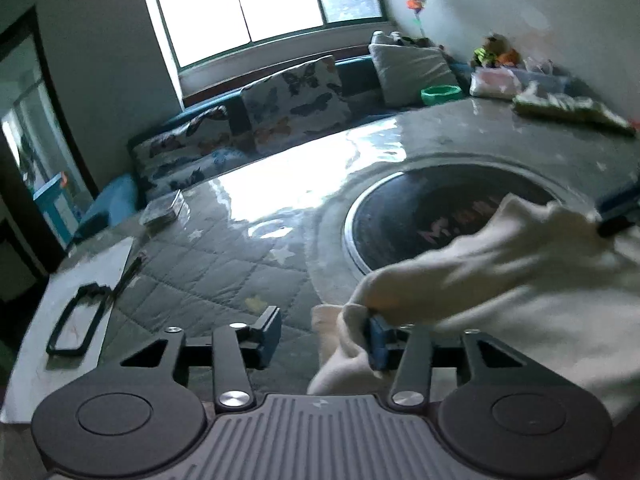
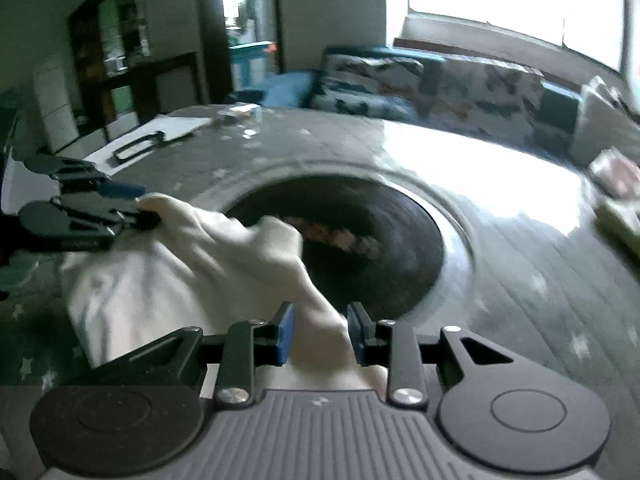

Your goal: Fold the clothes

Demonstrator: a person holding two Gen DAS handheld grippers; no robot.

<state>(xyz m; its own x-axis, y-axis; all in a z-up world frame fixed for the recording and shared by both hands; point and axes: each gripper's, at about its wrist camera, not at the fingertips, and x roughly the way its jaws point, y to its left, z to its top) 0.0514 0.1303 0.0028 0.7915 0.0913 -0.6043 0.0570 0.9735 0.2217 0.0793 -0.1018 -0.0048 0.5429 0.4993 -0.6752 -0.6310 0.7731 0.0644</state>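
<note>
A cream white garment [image 1: 520, 280] lies bunched on the grey quilted table cover, partly over a dark round hob. In the left wrist view my left gripper [image 1: 326, 336] stands wide open; the cloth's edge drapes over its right blue finger [image 1: 378, 340]. In the right wrist view the garment [image 2: 192, 272] runs between the fingers of my right gripper [image 2: 320, 334], whose jaws stand apart around a ridge of cloth. The left gripper also shows in the right wrist view [image 2: 136, 208], touching the garment's far corner. The right gripper's tip shows at the edge of the left wrist view [image 1: 616, 212].
A dark round hob [image 2: 360, 240] is set in the table's middle. A white sheet with a black frame [image 1: 76, 320] lies at the left edge. A small box [image 1: 162, 210], a green bowl [image 1: 440, 94] and folded cloth [image 1: 568, 108] sit at the far side. A sofa with cushions [image 1: 296, 100] stands behind.
</note>
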